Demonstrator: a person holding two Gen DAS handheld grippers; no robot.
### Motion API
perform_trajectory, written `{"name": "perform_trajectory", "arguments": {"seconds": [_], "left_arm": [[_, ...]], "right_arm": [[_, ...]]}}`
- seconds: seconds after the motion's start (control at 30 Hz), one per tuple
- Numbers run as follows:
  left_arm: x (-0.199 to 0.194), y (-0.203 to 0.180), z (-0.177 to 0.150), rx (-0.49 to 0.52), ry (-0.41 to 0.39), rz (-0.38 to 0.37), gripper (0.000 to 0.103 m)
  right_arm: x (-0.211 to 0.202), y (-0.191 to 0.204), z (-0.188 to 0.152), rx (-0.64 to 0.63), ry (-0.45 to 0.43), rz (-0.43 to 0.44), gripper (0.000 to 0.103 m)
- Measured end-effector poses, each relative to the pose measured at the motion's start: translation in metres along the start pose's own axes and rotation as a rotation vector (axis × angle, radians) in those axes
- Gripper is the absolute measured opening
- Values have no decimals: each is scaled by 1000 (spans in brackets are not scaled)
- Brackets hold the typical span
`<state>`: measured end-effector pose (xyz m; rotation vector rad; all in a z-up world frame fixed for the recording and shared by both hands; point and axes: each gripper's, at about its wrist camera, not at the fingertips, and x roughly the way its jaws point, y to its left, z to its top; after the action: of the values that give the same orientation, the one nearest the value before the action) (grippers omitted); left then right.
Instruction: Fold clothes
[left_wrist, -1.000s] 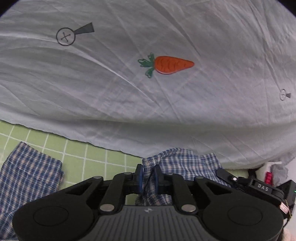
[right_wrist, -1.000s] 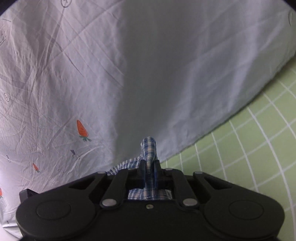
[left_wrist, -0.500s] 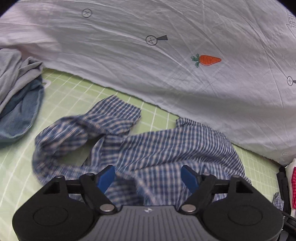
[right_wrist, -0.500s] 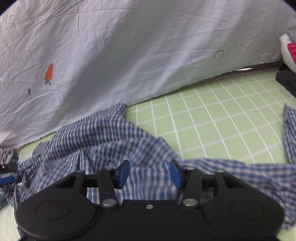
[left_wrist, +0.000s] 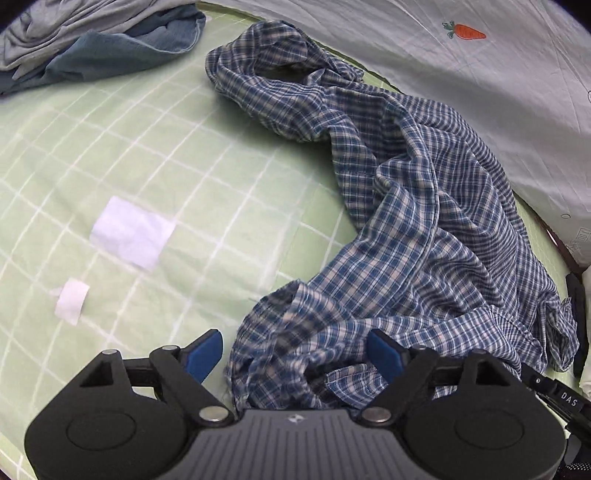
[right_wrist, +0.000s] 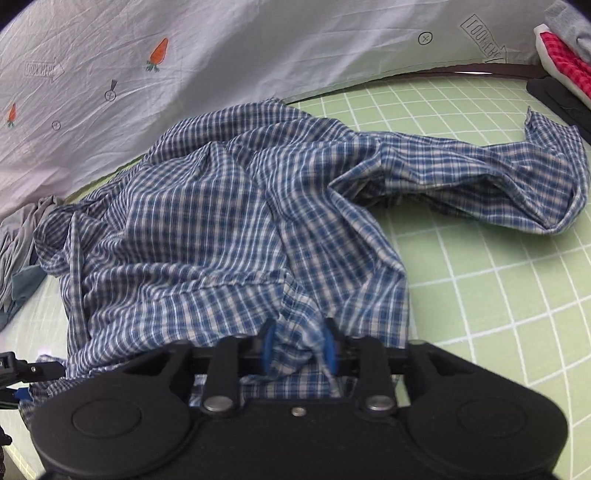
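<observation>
A blue and white checked shirt (left_wrist: 424, 229) lies crumpled on the green grid mat (left_wrist: 155, 155). It also shows in the right wrist view (right_wrist: 229, 221), with one sleeve (right_wrist: 517, 173) stretched to the right. My left gripper (left_wrist: 295, 354) is open, its blue pads (left_wrist: 205, 352) spread either side of a bunched edge of the shirt. My right gripper (right_wrist: 299, 347) is closed on a fold of the shirt's near edge, the cloth pinched between its blue pads (right_wrist: 269, 345).
A pile of grey and blue clothes (left_wrist: 96, 40) lies at the mat's far left. Two white paper scraps (left_wrist: 131, 236) lie on the mat. A pale sheet with carrot prints (right_wrist: 184, 66) hangs behind. Red checked cloth (right_wrist: 561, 62) sits at the far right.
Both grippers let go of the shirt and drew back from the sheet. The left gripper stays open over the shirt's edge; the right gripper has closed on a fold again.
</observation>
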<state>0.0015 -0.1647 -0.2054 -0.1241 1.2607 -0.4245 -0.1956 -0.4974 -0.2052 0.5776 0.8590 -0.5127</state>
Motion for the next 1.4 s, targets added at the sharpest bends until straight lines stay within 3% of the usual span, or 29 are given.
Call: {"name": "perform_trajectory", "arguments": {"seconds": [0.03, 0.07, 0.1, 0.13, 0.4, 0.53, 0.67, 0.8, 0.83, 0.9, 0.97, 1.03, 1.1, 1.17, 1.3, 1.4], "left_arm": [[-2, 2, -3, -4, -2, 3, 51], [-5, 3, -6, -8, -3, 5, 41], [-8, 5, -9, -10, -10, 10, 20], [-13, 6, -11, -12, -25, 12, 9], [-79, 7, -36, 84, -219, -12, 7], [-94, 8, -62, 167, -208, 22, 7], [-83, 27, -91, 143, -106, 76, 7], [-82, 42, -104, 89, -62, 111, 14], [-86, 45, -104, 77, -69, 104, 20], [-96, 48, -101, 59, -90, 77, 32], [-106, 47, -96, 55, -112, 57, 46], [-115, 41, -91, 84, -134, 52, 60], [-122, 34, -85, 119, -167, 36, 66], [-123, 27, -79, 149, -184, 17, 72], [-120, 19, -68, 179, -204, 18, 77], [-111, 18, -62, 199, -193, 18, 80]], "right_arm": [[-4, 0, -4, -2, -11, 3, 8], [-10, 1, -8, -6, -29, 4, 6], [-17, 2, -11, -10, -47, 3, 6], [-26, 3, -14, -17, -69, -4, 5], [-96, 15, -46, -96, -216, -106, 4], [-110, 12, -70, -106, -184, -122, 4], [-102, 4, -100, -92, -69, -131, 4], [-94, 2, -120, -99, 24, -143, 5], [-95, 3, -121, -98, 28, -135, 6], [-102, 3, -120, -84, 3, -121, 14], [-113, 1, -117, -45, -47, -89, 36], [-122, -1, -116, -12, -88, -59, 44], [-127, 1, -116, 1, -124, -38, 48], [-127, 0, -114, 24, -133, -44, 58], [-127, -6, -110, 110, -151, -69, 60], [-124, -9, -108, 130, -163, -129, 79]]}}
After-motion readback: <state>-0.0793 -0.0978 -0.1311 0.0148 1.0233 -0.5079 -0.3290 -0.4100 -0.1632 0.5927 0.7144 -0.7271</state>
